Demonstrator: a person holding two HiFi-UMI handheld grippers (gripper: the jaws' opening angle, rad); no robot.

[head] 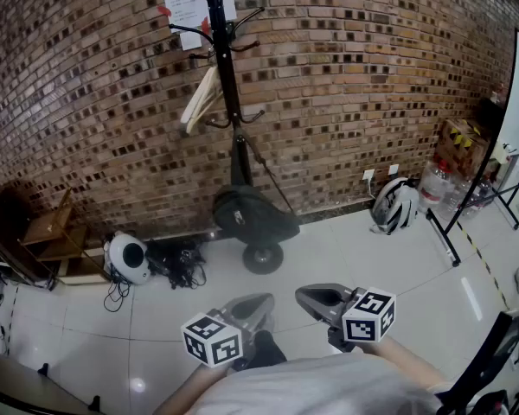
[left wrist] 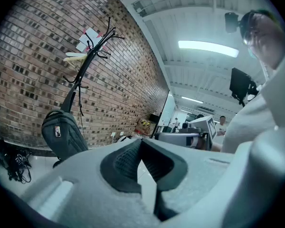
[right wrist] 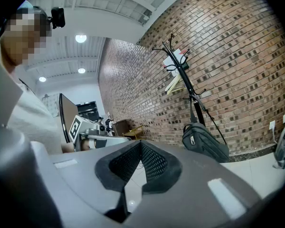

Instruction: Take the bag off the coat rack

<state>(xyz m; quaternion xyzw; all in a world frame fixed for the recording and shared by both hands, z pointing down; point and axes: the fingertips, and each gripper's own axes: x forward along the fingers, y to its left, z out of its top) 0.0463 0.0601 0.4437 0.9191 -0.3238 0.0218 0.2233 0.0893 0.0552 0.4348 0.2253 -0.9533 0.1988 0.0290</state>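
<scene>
A black coat rack (head: 227,59) stands against the brick wall. A dark grey sling bag (head: 253,217) hangs from it by its strap, low, just above the rack's round base (head: 263,258). My two grippers are held close to my body, well short of the bag. The left gripper (head: 261,302) and the right gripper (head: 310,298) both have their jaws shut with nothing between them. The left gripper view has the bag (left wrist: 61,134) and the rack (left wrist: 88,56) at its left. In the right gripper view, the bag (right wrist: 204,144) hangs beyond the shut jaws at the right.
A wooden hanger (head: 201,98) hangs on the rack, and a paper (head: 190,7) is stuck to the wall. On the floor are a white helmet (head: 396,204), a white round device (head: 127,258), tangled cables (head: 177,262) and a wooden shelf (head: 52,232). At the right stands a whiteboard stand (head: 502,137).
</scene>
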